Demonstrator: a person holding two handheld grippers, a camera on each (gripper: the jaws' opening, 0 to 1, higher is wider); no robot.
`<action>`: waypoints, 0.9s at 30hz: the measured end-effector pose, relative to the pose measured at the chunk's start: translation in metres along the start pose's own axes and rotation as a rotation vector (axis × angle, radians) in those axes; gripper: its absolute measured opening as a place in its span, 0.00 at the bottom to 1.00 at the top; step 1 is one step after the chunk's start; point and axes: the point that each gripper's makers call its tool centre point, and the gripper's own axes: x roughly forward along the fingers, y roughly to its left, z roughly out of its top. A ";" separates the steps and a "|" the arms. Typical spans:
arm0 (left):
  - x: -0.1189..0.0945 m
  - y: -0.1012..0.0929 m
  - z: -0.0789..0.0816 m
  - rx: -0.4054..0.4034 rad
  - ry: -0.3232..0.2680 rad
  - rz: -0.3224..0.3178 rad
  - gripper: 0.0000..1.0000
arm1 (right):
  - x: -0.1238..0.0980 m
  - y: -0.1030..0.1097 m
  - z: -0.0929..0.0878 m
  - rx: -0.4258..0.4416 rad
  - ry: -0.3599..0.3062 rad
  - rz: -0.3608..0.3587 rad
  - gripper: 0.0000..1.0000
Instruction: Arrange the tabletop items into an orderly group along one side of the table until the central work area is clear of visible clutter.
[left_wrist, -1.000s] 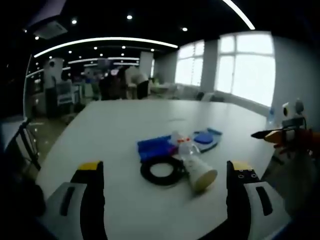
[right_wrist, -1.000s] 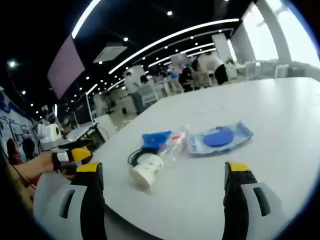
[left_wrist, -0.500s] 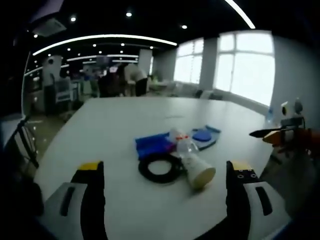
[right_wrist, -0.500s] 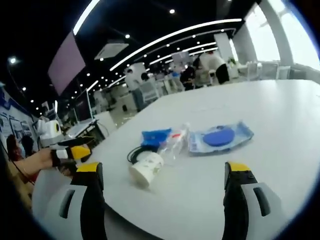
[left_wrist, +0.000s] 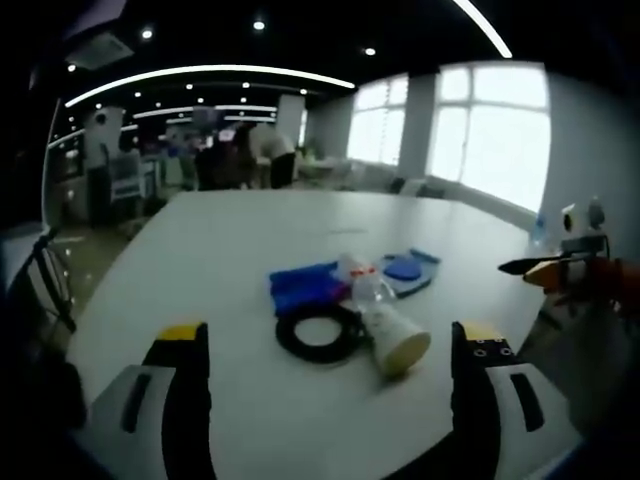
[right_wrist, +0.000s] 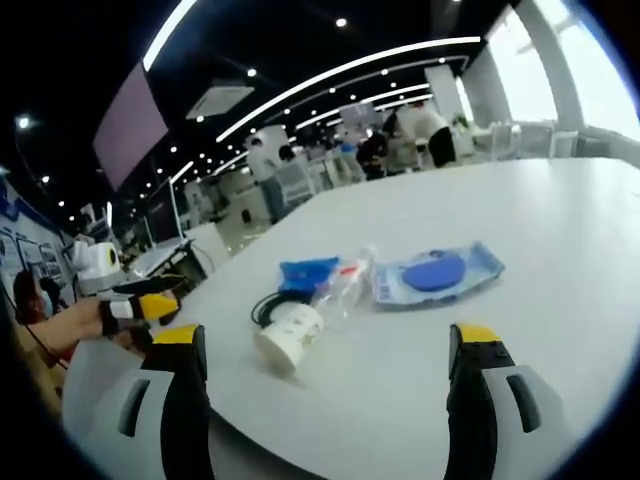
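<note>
A cluster lies on the white table (left_wrist: 220, 240): a paper cup (left_wrist: 400, 340) on its side, a clear plastic bottle (left_wrist: 365, 285) with a red band, a black cable coil (left_wrist: 318, 335), a blue cloth (left_wrist: 302, 287) and a blue packet (left_wrist: 405, 270). My left gripper (left_wrist: 330, 385) stands open above the near table edge, short of the coil and cup. From the other side I see the cup (right_wrist: 288, 338), bottle (right_wrist: 348, 285), coil (right_wrist: 265, 308), cloth (right_wrist: 308, 273) and packet (right_wrist: 440, 272). My right gripper (right_wrist: 325, 385) is open, empty, short of the cup.
The right gripper's tip (left_wrist: 555, 270) enters the left gripper view at the far right, held by a hand. The left gripper's tip (right_wrist: 140, 305) shows at the left of the right gripper view. People stand by desks (left_wrist: 240, 160) beyond the table. Windows (left_wrist: 490, 130) line one wall.
Both views have shifted only slightly; the items lie where they were. Both grippers stay open.
</note>
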 end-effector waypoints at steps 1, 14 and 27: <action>0.000 0.000 0.000 -0.001 0.001 0.000 0.97 | 0.000 0.000 0.000 0.000 0.001 0.000 1.00; 0.001 0.002 -0.001 -0.002 0.008 0.009 0.96 | 0.000 -0.002 -0.003 -0.021 0.022 -0.008 1.00; 0.000 0.004 -0.003 -0.018 0.015 0.011 0.96 | 0.000 -0.005 -0.002 -0.006 0.017 -0.020 1.00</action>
